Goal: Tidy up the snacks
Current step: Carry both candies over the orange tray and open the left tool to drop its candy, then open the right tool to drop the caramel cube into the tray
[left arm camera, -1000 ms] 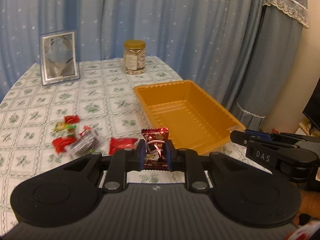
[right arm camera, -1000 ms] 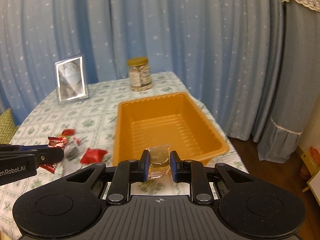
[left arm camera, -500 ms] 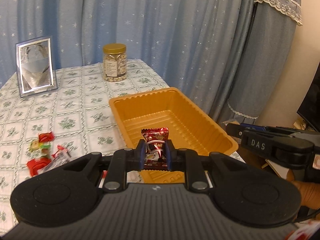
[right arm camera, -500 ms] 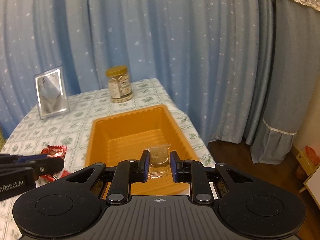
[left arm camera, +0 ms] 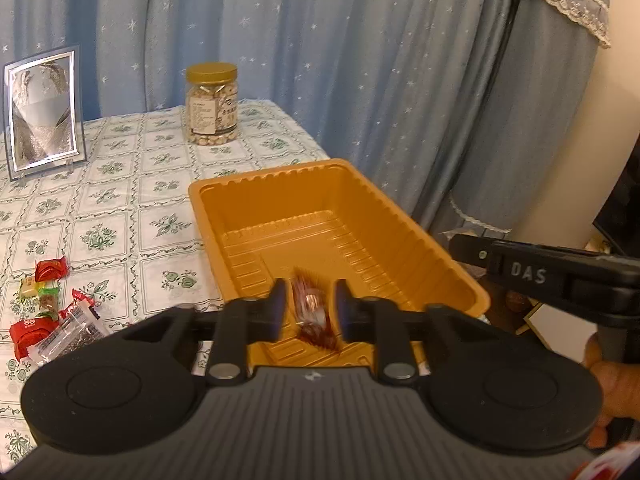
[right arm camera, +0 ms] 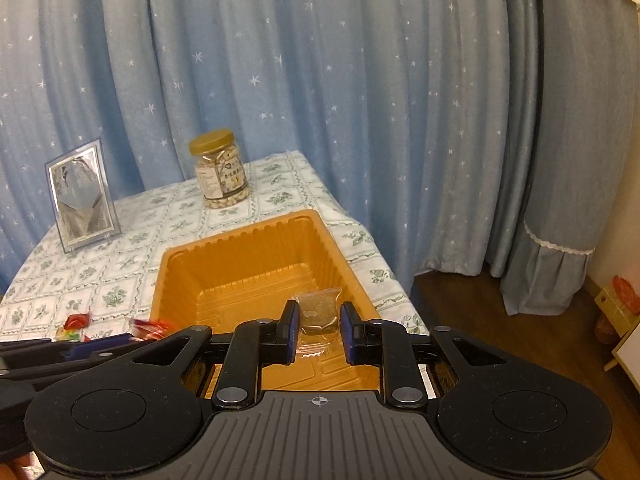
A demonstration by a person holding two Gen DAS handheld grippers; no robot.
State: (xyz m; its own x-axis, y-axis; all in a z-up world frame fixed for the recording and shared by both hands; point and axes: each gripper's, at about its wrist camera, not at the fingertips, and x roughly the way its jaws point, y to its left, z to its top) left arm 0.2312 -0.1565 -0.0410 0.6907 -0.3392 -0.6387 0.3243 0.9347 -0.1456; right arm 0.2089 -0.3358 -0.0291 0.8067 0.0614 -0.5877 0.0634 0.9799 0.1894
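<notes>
The left gripper (left arm camera: 308, 308) is held over the near end of the orange plastic tray (left arm camera: 256, 184). Its jaws are opening, and the red foil candy (left arm camera: 314, 314) is seen blurred between them with a gap at each pad, so it is judged to be released and dropping. The opening should be completed before the gripper is drawn back, so that the wrapper is not dragged out over the near rim at 6 o'clock.

The right gripper (right arm camera: 318, 326) is closed on a clear-wrapped biscuit (right arm camera: 318, 312), which is pinched at its lower part and held above the near right part of the tray. The packet should be carried further over the tray floor, toward 12 o'clock, before the pads are parted; a release at the present position is judged to risk a landing on the near wall. The two grippers are close together, the right one appearing at 3 o'clock in the left wrist view, so the releases are best made one at a time.

The loose snacks (left arm camera: 48, 312) remain on the tablecloth (left arm camera: 120, 184) at 9 o'clock of the tray, well apart from it; these are to be collected next. The nut jar (left arm camera: 211, 104) and the picture frame (left arm camera: 42, 108), at 11 and 10 o'clock beyond the tray, should be left undisturbed.
</notes>
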